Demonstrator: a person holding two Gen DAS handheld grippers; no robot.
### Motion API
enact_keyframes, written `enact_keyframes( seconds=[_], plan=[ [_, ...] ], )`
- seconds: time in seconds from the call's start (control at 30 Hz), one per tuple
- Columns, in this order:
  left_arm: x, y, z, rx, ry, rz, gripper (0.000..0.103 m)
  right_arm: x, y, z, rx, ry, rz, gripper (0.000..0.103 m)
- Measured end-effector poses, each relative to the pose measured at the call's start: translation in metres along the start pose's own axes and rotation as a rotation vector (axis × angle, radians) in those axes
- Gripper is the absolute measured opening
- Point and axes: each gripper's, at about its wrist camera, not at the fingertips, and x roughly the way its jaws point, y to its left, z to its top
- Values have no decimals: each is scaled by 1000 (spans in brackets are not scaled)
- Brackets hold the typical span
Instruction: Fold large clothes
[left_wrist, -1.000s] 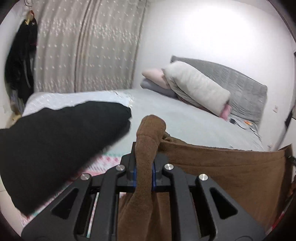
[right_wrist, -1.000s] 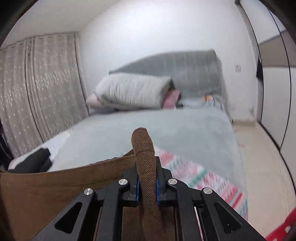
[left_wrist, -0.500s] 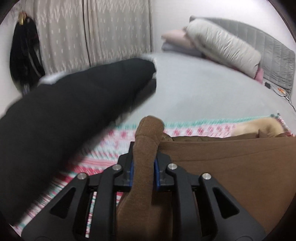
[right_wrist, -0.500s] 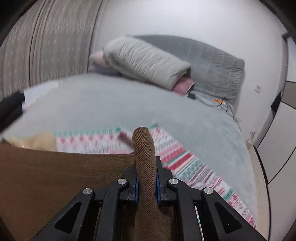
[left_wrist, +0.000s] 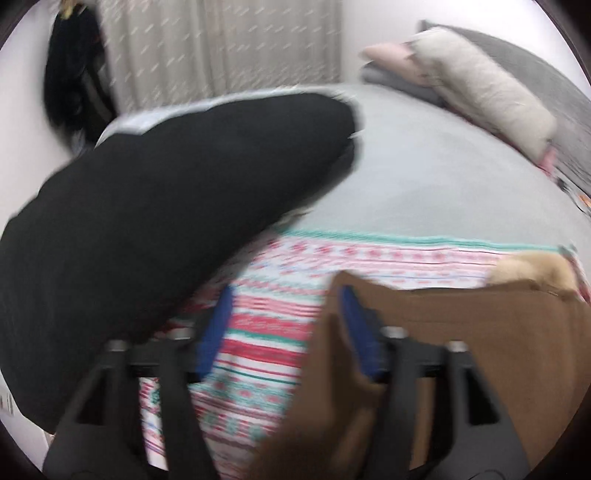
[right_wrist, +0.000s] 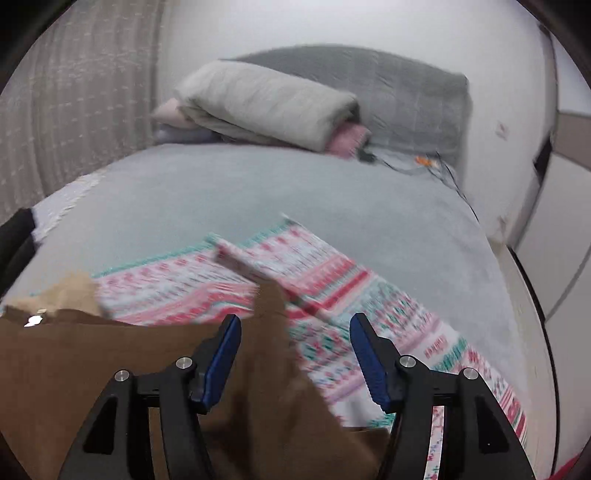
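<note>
A brown garment lies on a red, white and green patterned blanket on the bed. My left gripper is open, its blue pads apart, with the garment's corner loose against the right pad. In the right wrist view the same brown garment spreads to the left, and one corner stands up between the fingers. My right gripper is open and grips nothing. Both views are blurred by motion.
A black garment hangs large at the left of the left wrist view. The grey bed carries a rolled grey quilt, pink pillows and a cable by the headboard. Curtains stand behind.
Both grippers have opened and let go of the brown garment, which they held pinched a half second ago. The garment has dropped onto the patterned blanket.
</note>
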Motion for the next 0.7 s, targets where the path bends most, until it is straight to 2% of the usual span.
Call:
enact_keyframes(
  seconds=[0.07, 0.17, 0.2, 0.27, 0.37, 0.43, 0.5, 0.53, 0.63, 0.67, 0.7],
  plan=[
    [-18, -38, -5, 76, -22, -88, 79, -18, 33, 6, -43, 2, 113, 65],
    [-24, -86, -15, 186, 4, -197, 85, -36, 86, 5, -134, 31, 276, 69],
    [-23, -98, -21, 213, 20, -218, 85, -39, 107, -1, -180, 46, 325, 69],
    [-7, -112, -33, 239, 73, -208, 86, -35, 133, -14, -249, 68, 355, 69],
    [14, -101, -42, 242, 104, -173, 87, -14, 137, -34, -289, 113, 306, 69],
    [18, -84, -38, 225, 104, -142, 87, 8, 110, -41, -220, 151, 312, 69],
    [20, -62, -35, 239, 86, -37, 87, 21, 73, -39, -124, 180, 309, 69],
    [27, -49, -33, 253, 93, 19, 87, 30, 51, -35, -101, 194, 232, 69],
    [43, -8, -28, 168, 163, 52, 87, 47, -1, -33, -59, 231, 118, 69],
    [43, 1, -26, 154, 162, 65, 87, 52, -20, -34, -38, 252, 28, 69],
    [41, 8, -24, 161, 155, 103, 87, 56, -40, -35, 6, 273, 1, 71]
  ],
)
